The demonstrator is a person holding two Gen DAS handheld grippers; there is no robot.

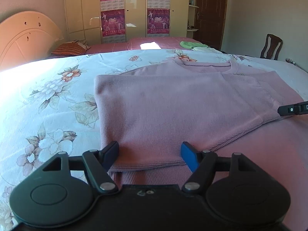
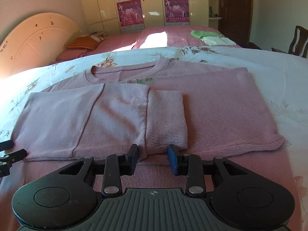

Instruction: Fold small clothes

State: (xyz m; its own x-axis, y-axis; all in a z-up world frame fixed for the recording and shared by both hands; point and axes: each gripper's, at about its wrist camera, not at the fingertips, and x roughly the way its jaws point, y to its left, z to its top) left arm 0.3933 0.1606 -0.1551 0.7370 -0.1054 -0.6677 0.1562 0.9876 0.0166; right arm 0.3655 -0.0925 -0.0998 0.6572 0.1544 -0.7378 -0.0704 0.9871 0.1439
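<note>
Sweater: one pink sweater [image 2: 211, 111], partly folded.
Left gripper [image 1: 149, 155]: jaws wide, around the fold, not pressing.
Right gripper [image 2: 153, 158]: jaws narrow, nothing clamped.

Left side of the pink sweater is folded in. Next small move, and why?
Probably move the right gripper to the sweater's right edge; that side still lies flat and unfolded, the sleeve already lies across, and both grippers stand open.

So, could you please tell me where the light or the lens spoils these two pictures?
Left wrist view: sunlight burns out the floral bedspread at the left edge; the fisheye bows the bed and darkens the corners. Right wrist view: the same glare at far left, a bright sun patch on the far pink bed; the pink sweater stays evenly lit and sharp.
</note>
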